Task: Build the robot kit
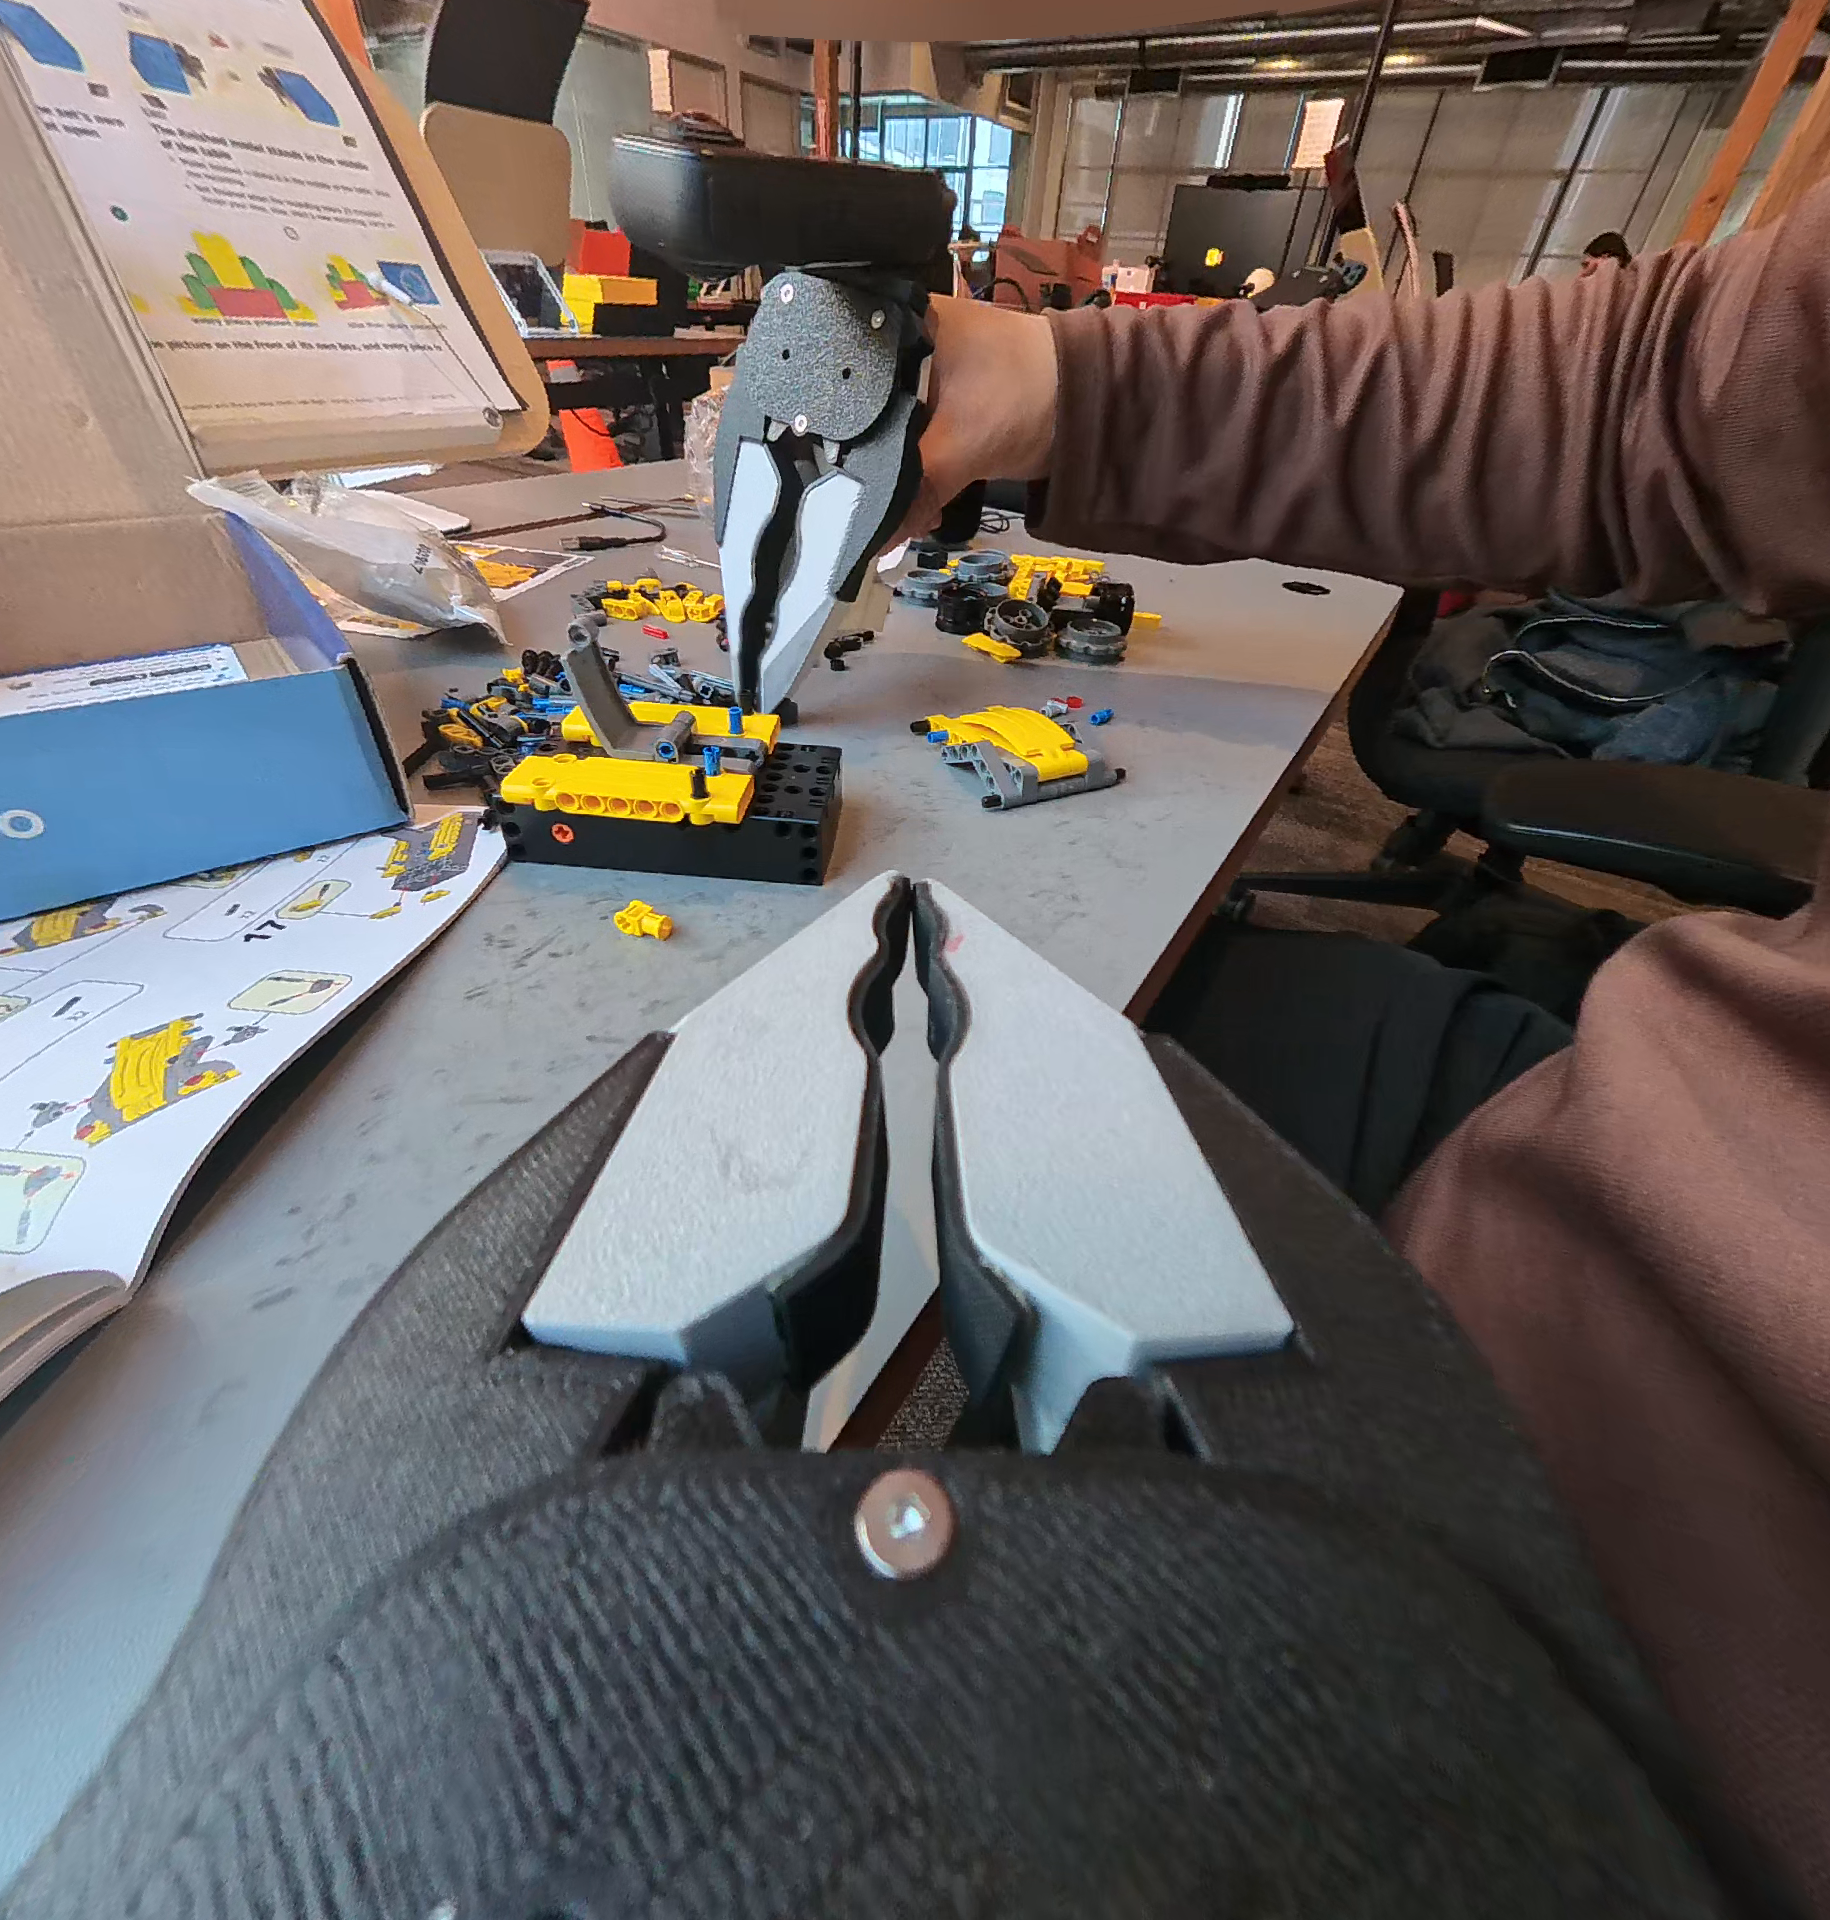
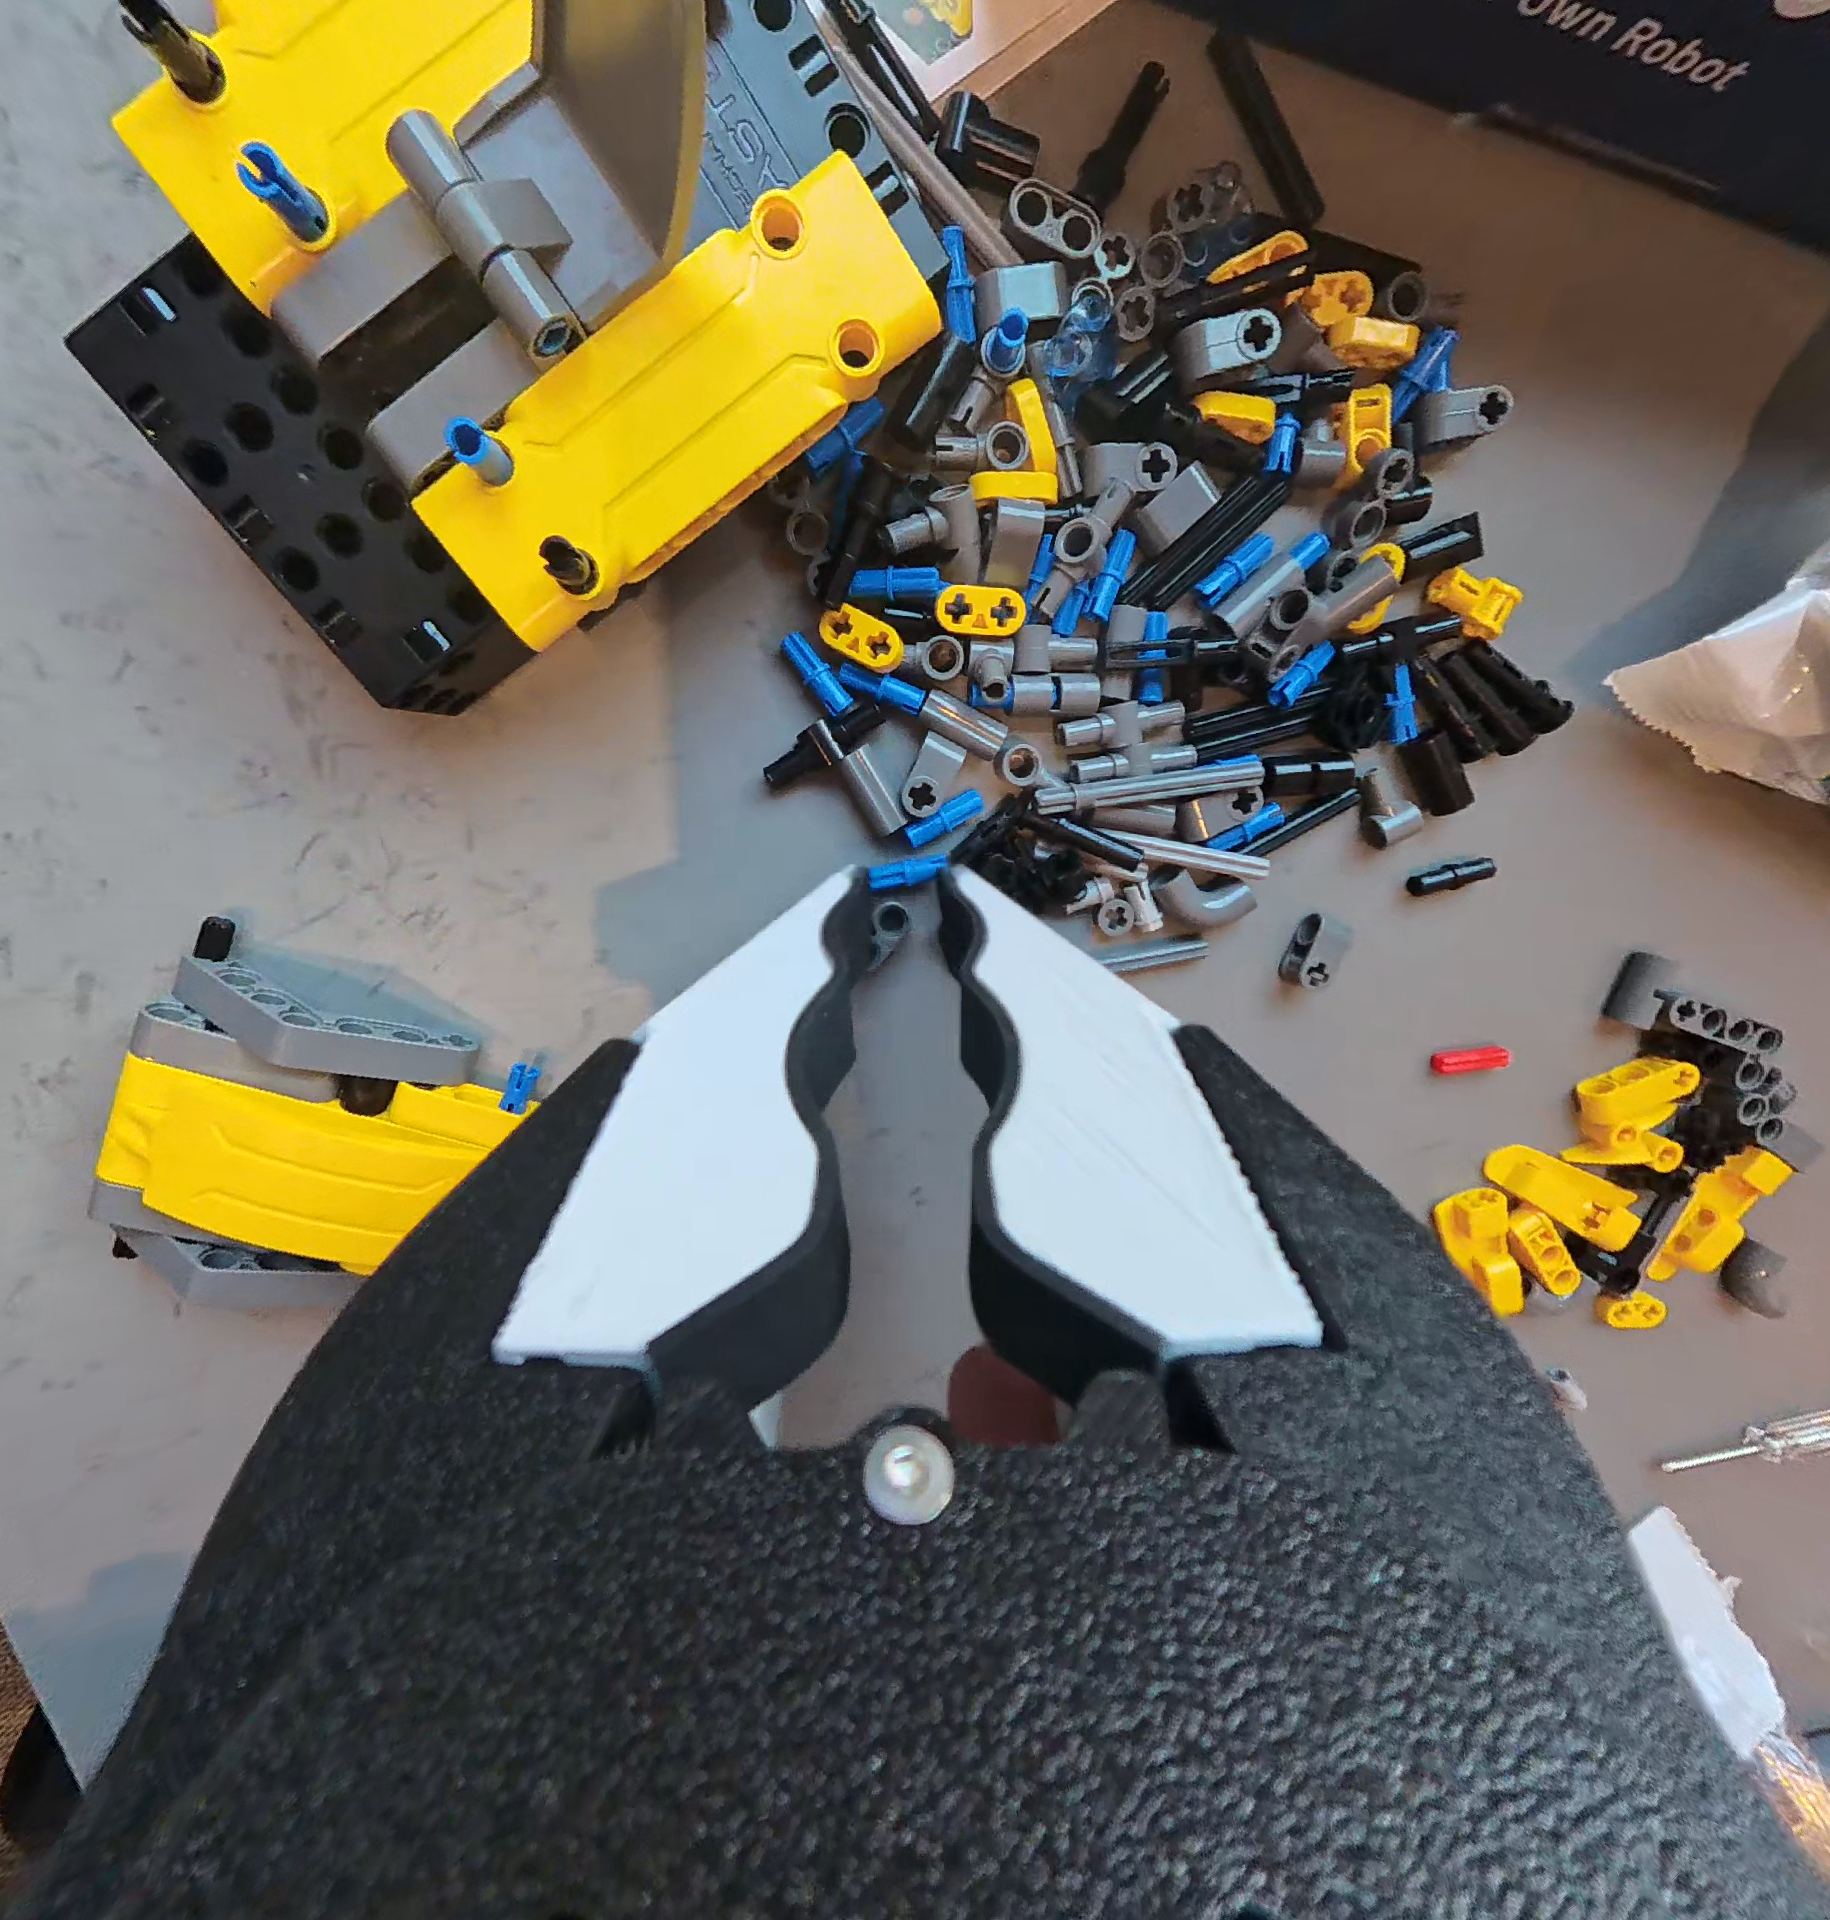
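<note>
My left gripper [image 1: 911,896] is shut and empty, held above the grey table [image 1: 994,894] short of a black block with yellow panels [image 1: 672,821]. A small yellow connector [image 1: 643,920] lies just ahead of it. My right gripper [image 2: 903,883] points down into a pile of small black, grey and blue parts [image 2: 1150,582]. A blue pin [image 2: 906,871] spans the narrow gap between its tips, and a grey connector [image 2: 887,920] sits just behind, between the fingers. In the left wrist view the right gripper [image 1: 755,698] stands behind the block. The block [image 2: 267,447] lies to its upper left.
A yellow-and-grey subassembly [image 1: 1025,753] [image 2: 287,1153] lies apart. Wheels and yellow parts [image 1: 1025,613] sit farther back. An open booklet [image 1: 111,1039], a blue box [image 1: 163,769] and a plastic bag [image 1: 371,561] are on the left. Yellow pieces [image 2: 1617,1195] and a red pin [image 2: 1470,1059] lie right. The table edge [image 1: 1254,831] runs right.
</note>
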